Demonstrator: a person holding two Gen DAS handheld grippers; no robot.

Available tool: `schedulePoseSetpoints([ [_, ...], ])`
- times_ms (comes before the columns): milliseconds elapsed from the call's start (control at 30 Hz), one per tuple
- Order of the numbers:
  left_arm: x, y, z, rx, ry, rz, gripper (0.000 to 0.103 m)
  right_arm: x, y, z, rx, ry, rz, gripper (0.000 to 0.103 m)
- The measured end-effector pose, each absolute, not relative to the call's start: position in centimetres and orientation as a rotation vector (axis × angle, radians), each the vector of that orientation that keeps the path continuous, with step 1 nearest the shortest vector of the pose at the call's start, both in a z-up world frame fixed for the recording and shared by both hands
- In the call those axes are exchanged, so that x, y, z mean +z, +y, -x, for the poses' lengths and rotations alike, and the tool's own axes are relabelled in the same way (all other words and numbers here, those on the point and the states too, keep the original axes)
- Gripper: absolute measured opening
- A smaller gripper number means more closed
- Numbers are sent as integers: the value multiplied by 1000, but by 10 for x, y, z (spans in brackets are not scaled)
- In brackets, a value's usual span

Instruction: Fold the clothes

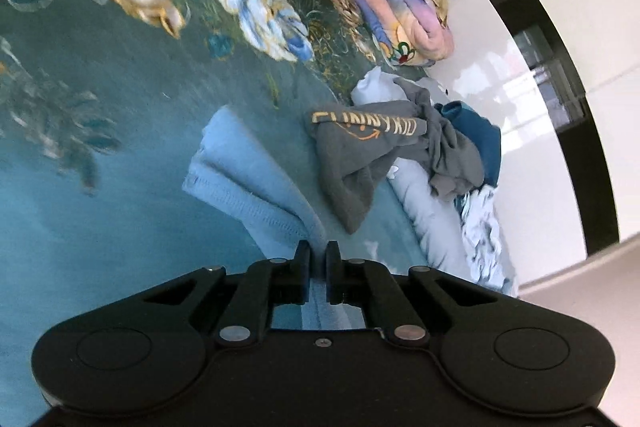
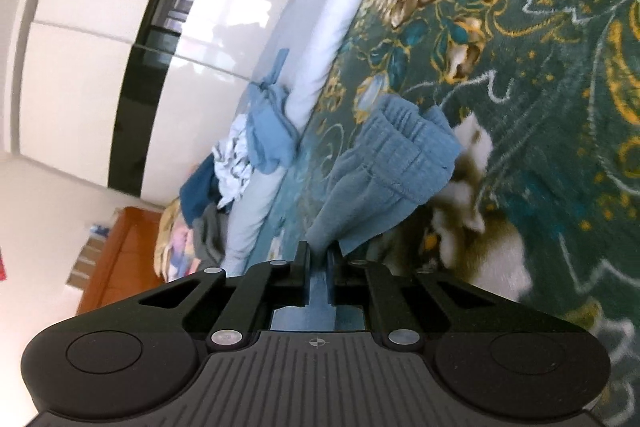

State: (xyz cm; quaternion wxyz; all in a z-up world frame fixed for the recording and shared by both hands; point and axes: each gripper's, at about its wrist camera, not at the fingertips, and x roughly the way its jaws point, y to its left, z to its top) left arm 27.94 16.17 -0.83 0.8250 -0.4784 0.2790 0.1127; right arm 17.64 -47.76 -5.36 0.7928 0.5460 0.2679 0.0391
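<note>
Blue knit trousers (image 2: pixel 384 163) hang over the green bedspread (image 1: pixel 100 155), stretched between your two hands, both the left tongs (image 1: pixel 318 267) and right tongs (image 2: pixel 318 267) clenched on an edge, each equally near its end.

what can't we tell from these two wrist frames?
- Left wrist: where the left tool pinches the light blue garment, the cloth below is hidden by the tool body.
- Right wrist: the same garment in the right tool; its lower part is hidden too.
- Neither view shows the garment whole, so its type and fold state stay unclear.
- Left wrist: the grey shirt print is upside down and creased, unreadable.
</note>
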Motion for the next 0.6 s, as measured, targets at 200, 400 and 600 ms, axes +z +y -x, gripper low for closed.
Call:
schedulePoseSetpoints([
  [200, -5, 174, -223, 204, 641, 980, 4, -42, -476, -137, 100, 603, -1154, 6],
  [400, -42, 183, -182, 256, 716, 1018, 4, -60, -474, -107, 57, 661, -1171, 6],
  [600, -70, 189, -172, 284, 722, 1103, 7, -85, -475, -97, -4, 707, -1232, 6],
])
